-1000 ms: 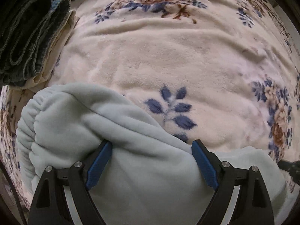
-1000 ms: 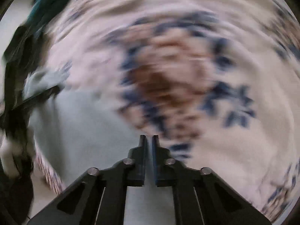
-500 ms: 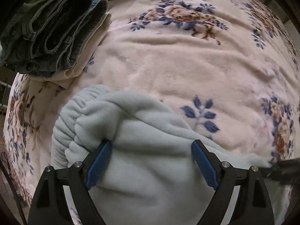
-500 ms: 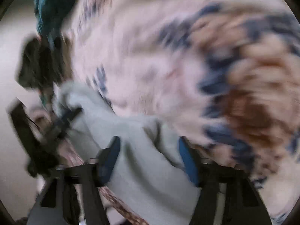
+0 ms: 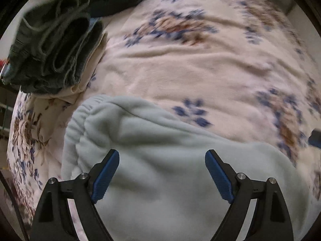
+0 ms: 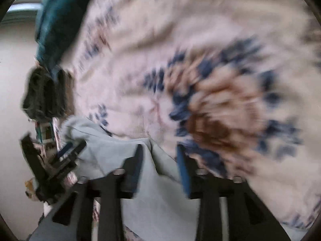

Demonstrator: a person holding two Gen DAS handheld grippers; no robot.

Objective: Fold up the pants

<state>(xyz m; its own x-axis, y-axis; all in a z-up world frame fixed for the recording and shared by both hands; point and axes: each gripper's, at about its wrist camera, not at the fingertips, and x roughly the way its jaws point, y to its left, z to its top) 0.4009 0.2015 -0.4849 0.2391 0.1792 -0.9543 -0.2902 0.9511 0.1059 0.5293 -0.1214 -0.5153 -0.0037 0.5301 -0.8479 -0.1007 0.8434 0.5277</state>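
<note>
Left gripper (image 5: pixel 162 156): jaws are being held wide apart over the pale green fleece pants (image 5: pixel 160 160), pads clear of the cloth, nothing gripped. Right gripper (image 6: pixel 159 150): jaws are being opened, a raised fold of the pants (image 6: pixel 148 172) standing between them; picture blurred, contact cannot be told. The pants are being seen bunched on the cream floral blanket (image 5: pixel 190 76), elastic waistband (image 5: pixel 78 124) turned toward the folded dark jeans (image 5: pixel 54 46) stacked near the blanket's edge.
</note>
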